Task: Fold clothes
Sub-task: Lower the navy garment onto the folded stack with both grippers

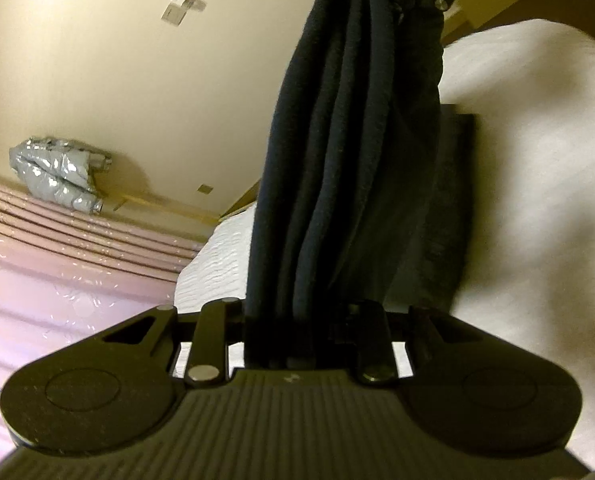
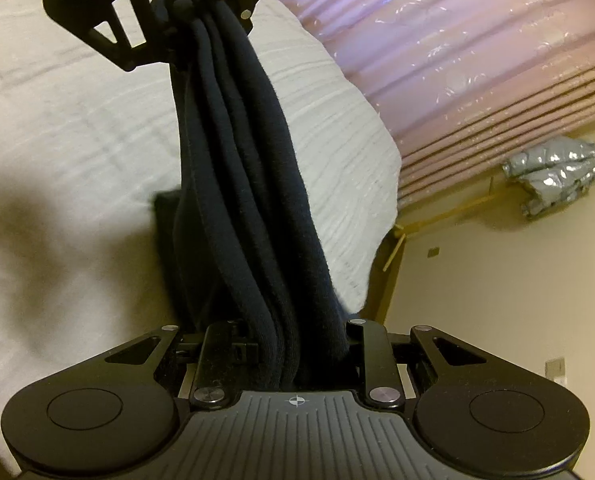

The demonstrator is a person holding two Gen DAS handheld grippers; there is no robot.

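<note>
we hold a dark navy garment (image 1: 337,160) bunched into thick folds and stretched between our two grippers, above a white bed cover (image 1: 537,160). the left gripper (image 1: 285,332) has its jaws closed narrowly on one end of the cloth. the right gripper (image 2: 301,356) grips the other end the same way. pink curtains (image 2: 477,60) hang behind, near a silver bundle (image 2: 553,176) on the floor.

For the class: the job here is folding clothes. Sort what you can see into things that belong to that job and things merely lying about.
Belongs to the job:
- bunched dark navy knit garment
- left gripper
- right gripper
- white textured bedspread

Lying about:
- crumpled silver puffer jacket
- pink plastic-wrapped mattress
</note>
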